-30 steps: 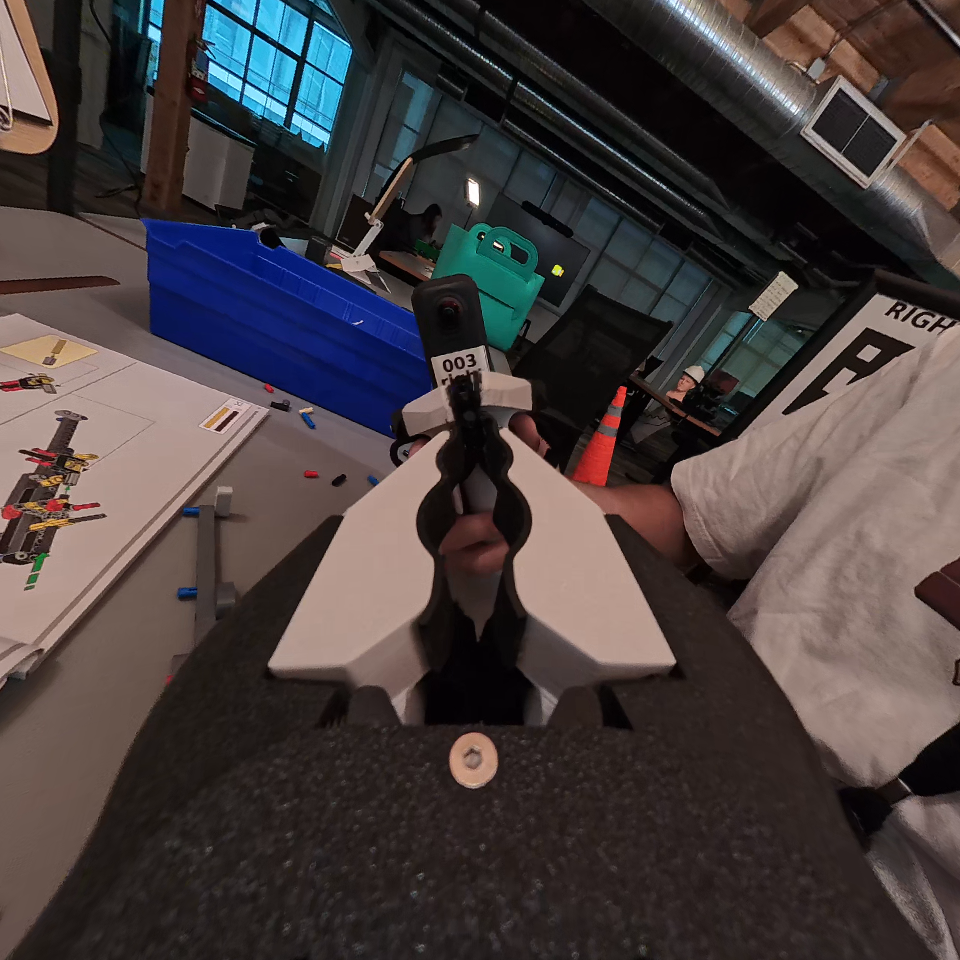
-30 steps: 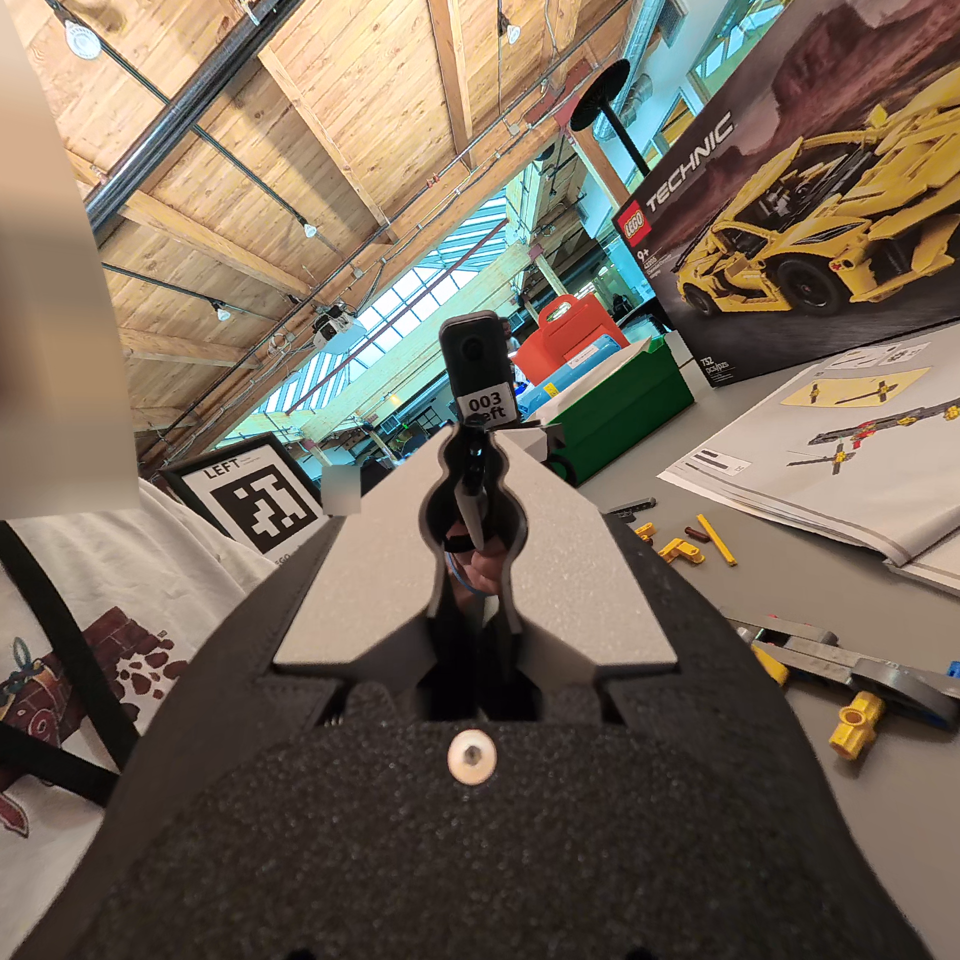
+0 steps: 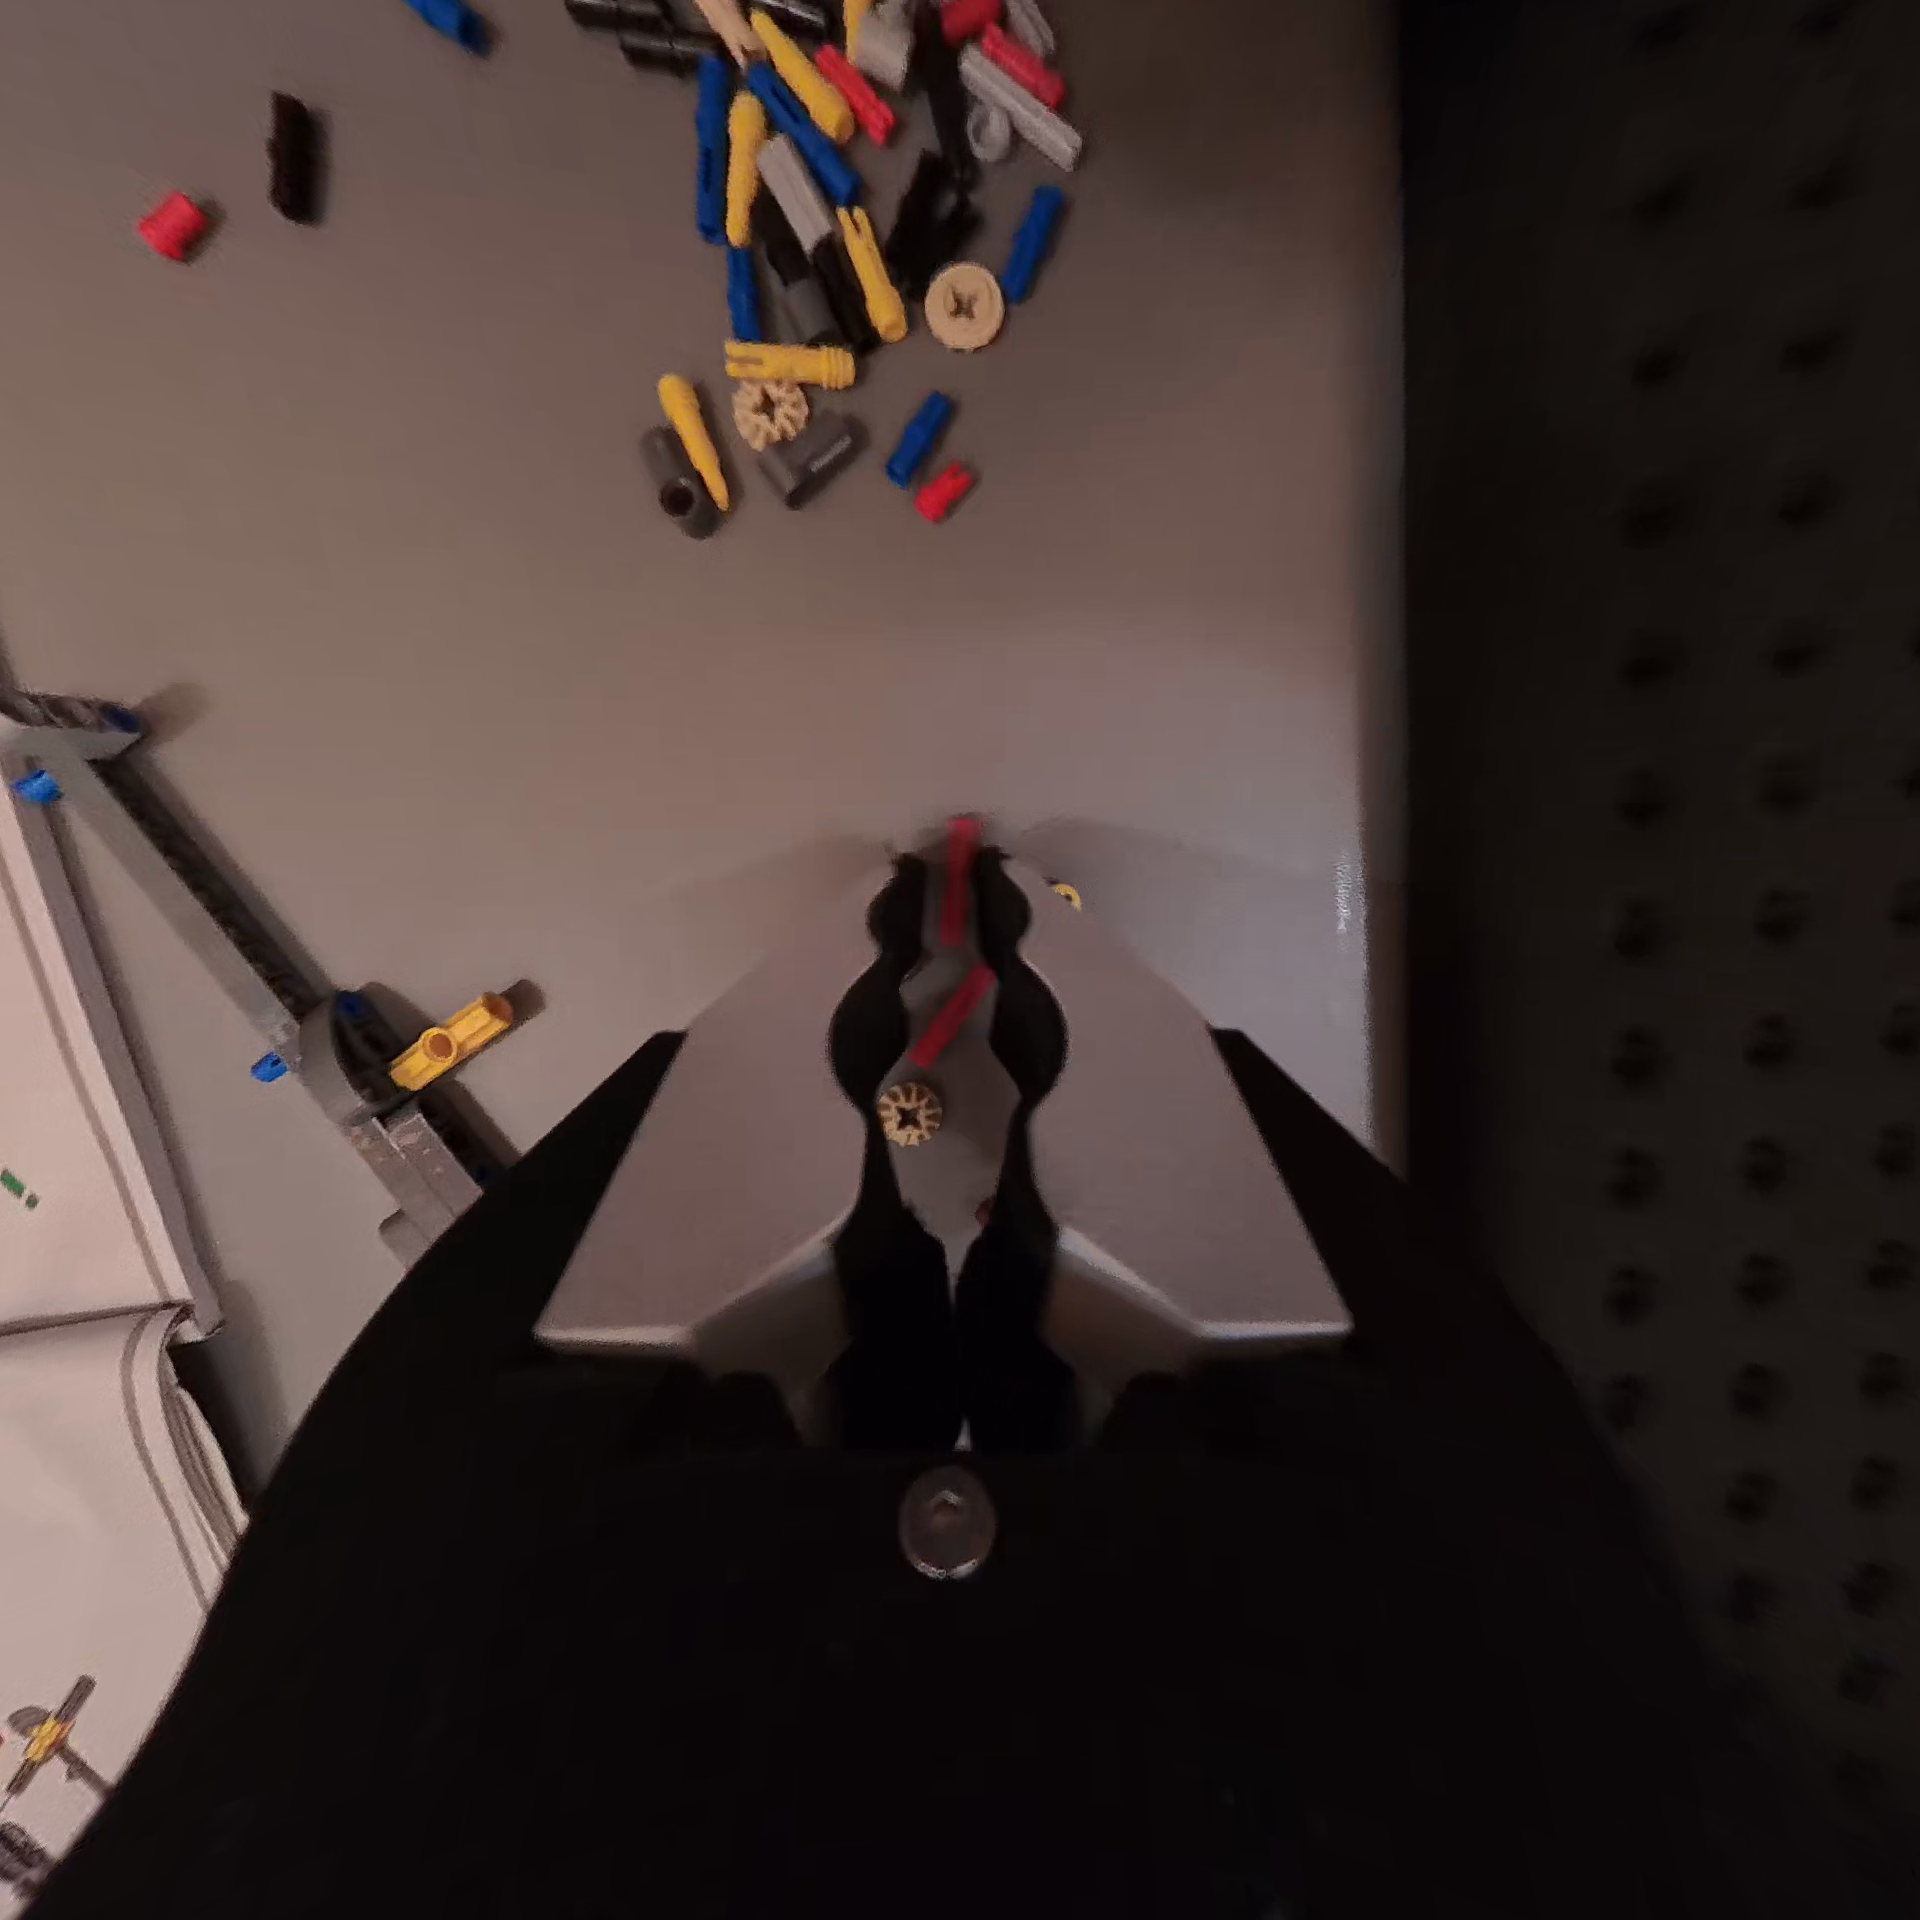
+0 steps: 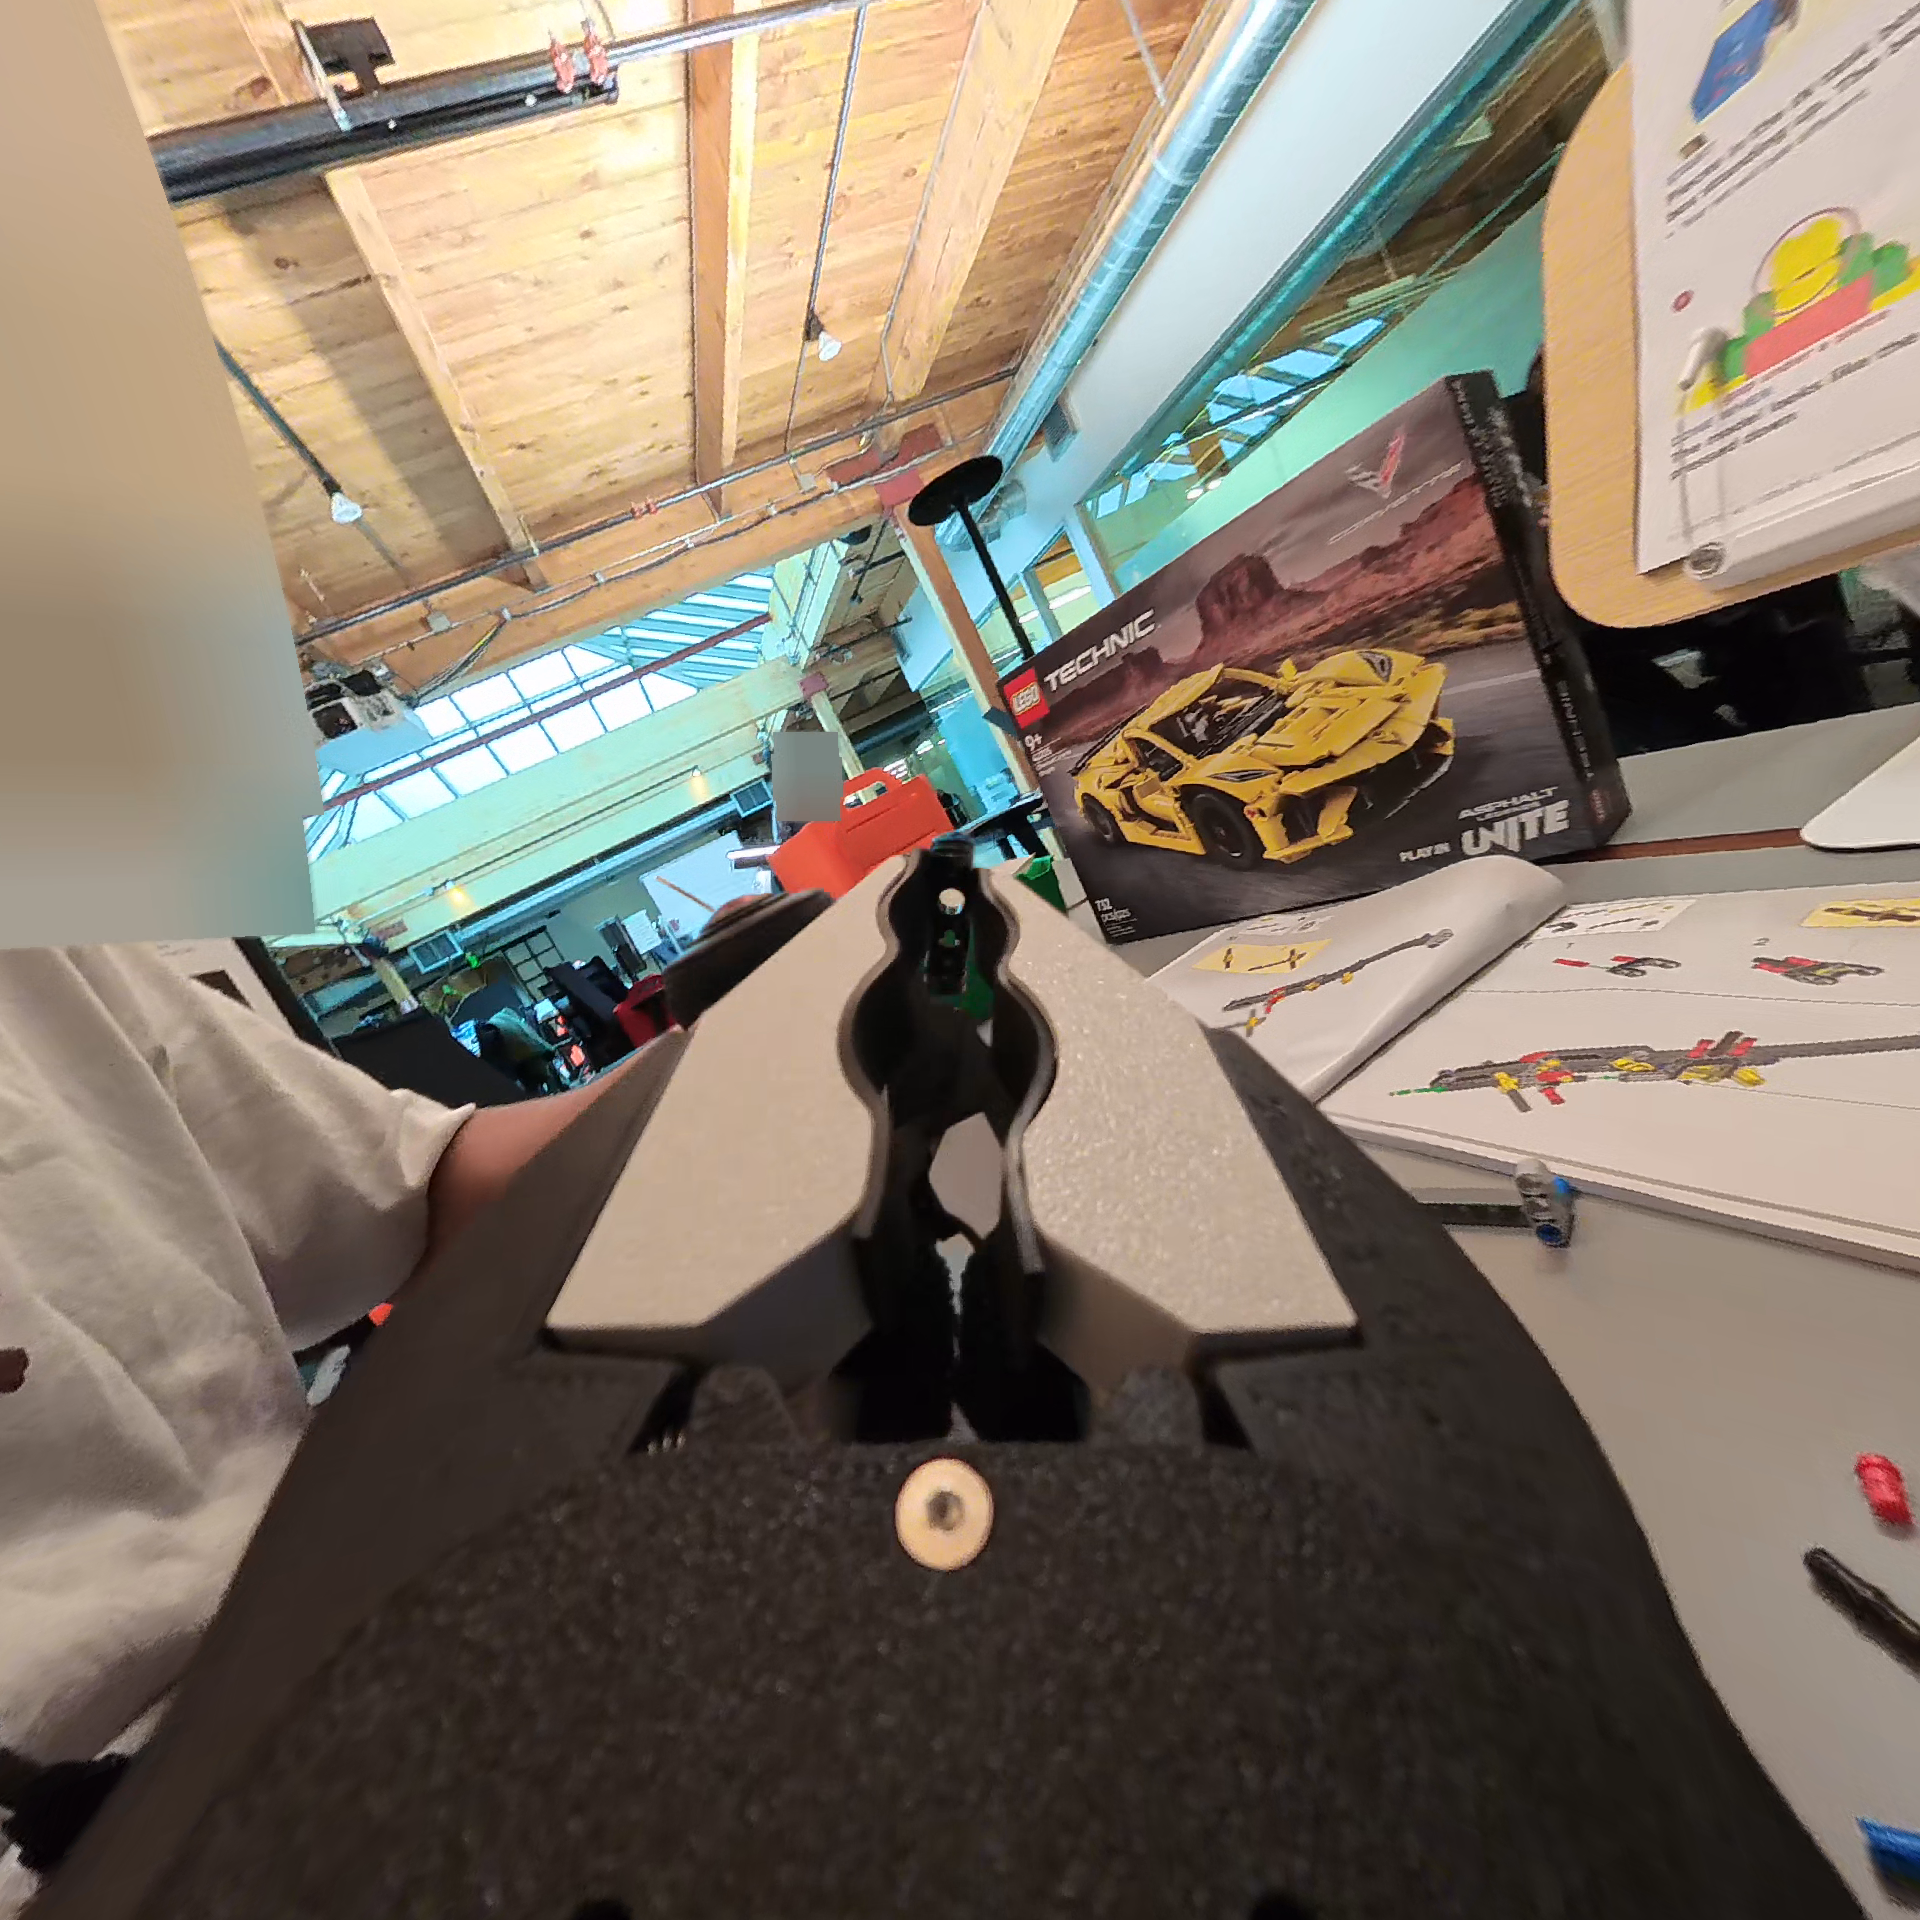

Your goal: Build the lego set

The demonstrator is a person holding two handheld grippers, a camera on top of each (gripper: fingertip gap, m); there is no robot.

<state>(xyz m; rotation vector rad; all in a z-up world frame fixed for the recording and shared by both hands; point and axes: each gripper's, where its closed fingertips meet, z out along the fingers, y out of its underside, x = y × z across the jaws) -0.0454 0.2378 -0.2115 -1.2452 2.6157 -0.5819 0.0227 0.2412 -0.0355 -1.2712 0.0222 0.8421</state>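
Note:
In the left wrist view my left gripper [image 3: 961, 868] points down at the grey table [image 3: 520, 675] and is shut on a thin red axle [image 3: 962, 894]. Through the gap behind its tips I see another red piece [image 3: 951, 1013] and a tan gear [image 3: 909, 1114]; I cannot tell whether they lie on the table. A pile of loose pins and axles [image 3: 831, 208] lies farther ahead. In the right wrist view my right gripper [image 4: 948, 883] is raised off the table and shut on a small dark part with a green bit [image 4: 948, 951].
A grey beam assembly [image 3: 239, 956] with a yellow connector [image 3: 452, 1039] lies at the left by the open instruction booklet [image 3: 62, 1195], also in the right wrist view [image 4: 1662, 1039]. The set's box [image 4: 1299, 707] stands behind. The table edge [image 3: 1377, 727] meets a dark perforated surface [image 3: 1662, 935]. Across from one pair of fingers to the other is roughly 20 cm.
My left gripper has swung from facing the right gripper down to the table and now grips a red axle. My right gripper has turned and no longer faces the left one.

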